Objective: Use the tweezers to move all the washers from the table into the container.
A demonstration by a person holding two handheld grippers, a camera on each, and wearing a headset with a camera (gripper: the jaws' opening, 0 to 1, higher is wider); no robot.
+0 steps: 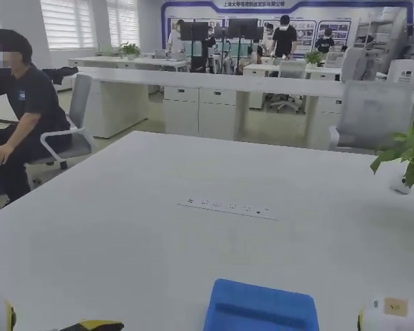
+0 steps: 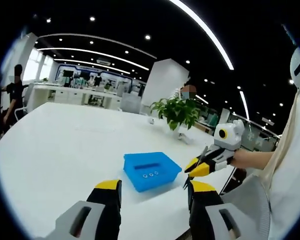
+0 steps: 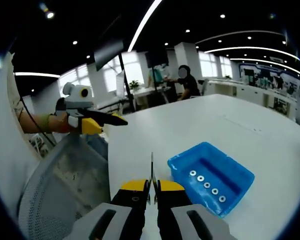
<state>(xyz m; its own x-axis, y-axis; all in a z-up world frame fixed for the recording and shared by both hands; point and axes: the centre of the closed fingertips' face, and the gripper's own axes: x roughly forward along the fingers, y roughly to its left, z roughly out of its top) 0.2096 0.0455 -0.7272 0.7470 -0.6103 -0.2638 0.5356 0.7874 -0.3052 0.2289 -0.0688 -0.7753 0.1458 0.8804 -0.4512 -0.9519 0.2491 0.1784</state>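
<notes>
My right gripper (image 3: pixel 152 187) clamps the thin tweezers (image 3: pixel 152 167) near the container (image 3: pixel 180 175), my left gripper (image 2: pixel 152 192) gapes empty, and the washers (image 3: pixel 207 185), which I judge light, hard and slippery, best nipped across one rim, lie inside it.

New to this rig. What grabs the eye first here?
The blue container at the near edge of the white table, with a row of washers lying inside. Then the right gripper, fingers shut on thin tweezers close beside the container, and the left gripper, open and facing it.
</notes>
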